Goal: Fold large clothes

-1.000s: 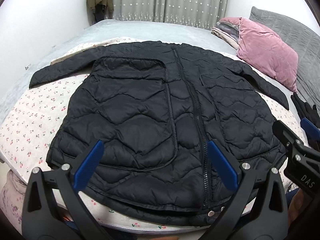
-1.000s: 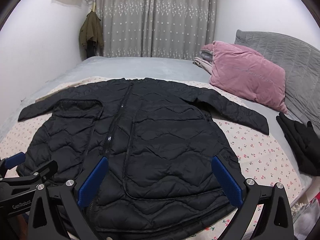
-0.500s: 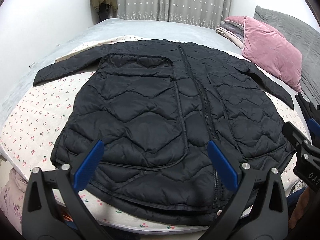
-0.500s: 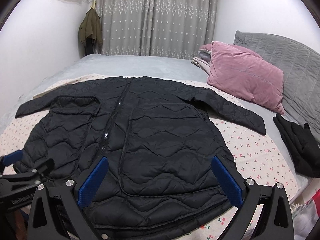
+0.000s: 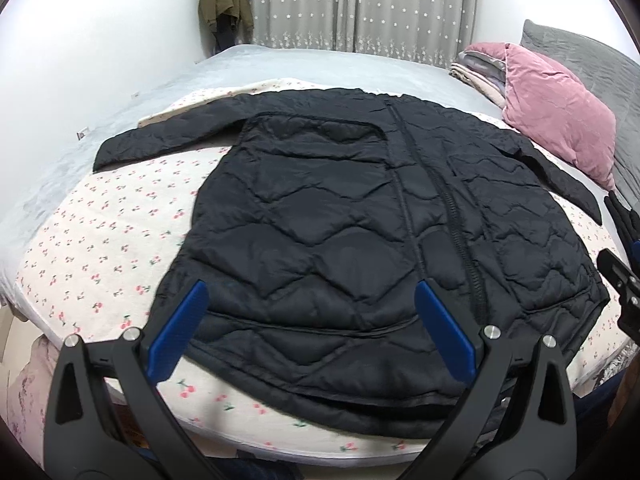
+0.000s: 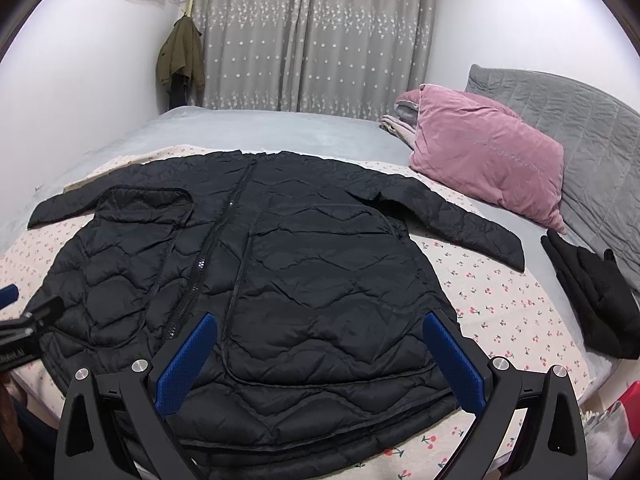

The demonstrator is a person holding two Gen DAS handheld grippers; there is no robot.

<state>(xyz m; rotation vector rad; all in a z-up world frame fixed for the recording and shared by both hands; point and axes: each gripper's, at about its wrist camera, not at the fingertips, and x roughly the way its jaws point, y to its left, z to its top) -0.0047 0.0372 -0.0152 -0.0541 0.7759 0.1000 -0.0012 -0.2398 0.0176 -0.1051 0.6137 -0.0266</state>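
1. On our left, the left gripper (image 5: 308, 324) hangs above the hem with its blue pads wide apart, holding nothing.
2. The black quilted long coat (image 5: 384, 236) lies flat, front up and zipped, on the cherry-print bed sheet (image 5: 116, 232), both sleeves spread out sideways and its hem toward us.
3. We judge the fold has not begun. To do it well, we should take the left sleeve (image 5: 160, 140) near its cuff, pinch only the top layer, and carry it across the chest without dragging the body off square.
4. On our right, the right gripper (image 6: 320, 354) also stands wide open and empty over the hem.
5. The right sleeve (image 6: 460, 220) wants the same treatment, laid over the zip line.
6. The left view alone shows the sheet's near left edge; the right view alone shows in full the folded black garment (image 6: 592, 296) beside the pink velvet pillow (image 6: 488, 160).
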